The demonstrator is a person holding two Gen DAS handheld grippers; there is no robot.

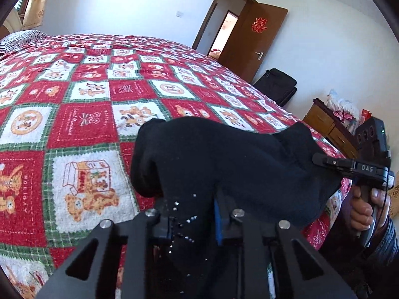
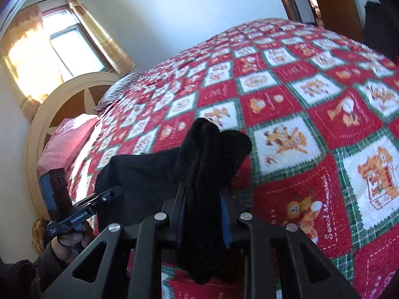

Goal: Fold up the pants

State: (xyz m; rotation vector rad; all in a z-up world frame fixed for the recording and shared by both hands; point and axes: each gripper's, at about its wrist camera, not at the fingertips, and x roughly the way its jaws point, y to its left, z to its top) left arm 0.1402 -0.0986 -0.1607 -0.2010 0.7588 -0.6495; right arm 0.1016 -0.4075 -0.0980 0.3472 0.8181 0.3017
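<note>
Black pants hang bunched between my two grippers, lifted above the red patchwork bedspread. My left gripper is shut on one part of the pants, with small shiny studs showing on the cloth between its jaws. My right gripper is shut on a thick fold of the same pants. The right gripper also shows at the right of the left wrist view, pinching the cloth's edge. The left gripper shows at the lower left of the right wrist view.
The bed fills both views, with a round headboard and pink pillow by the window. An open brown door, a black bag and a wooden cabinet stand along the wall beside the bed.
</note>
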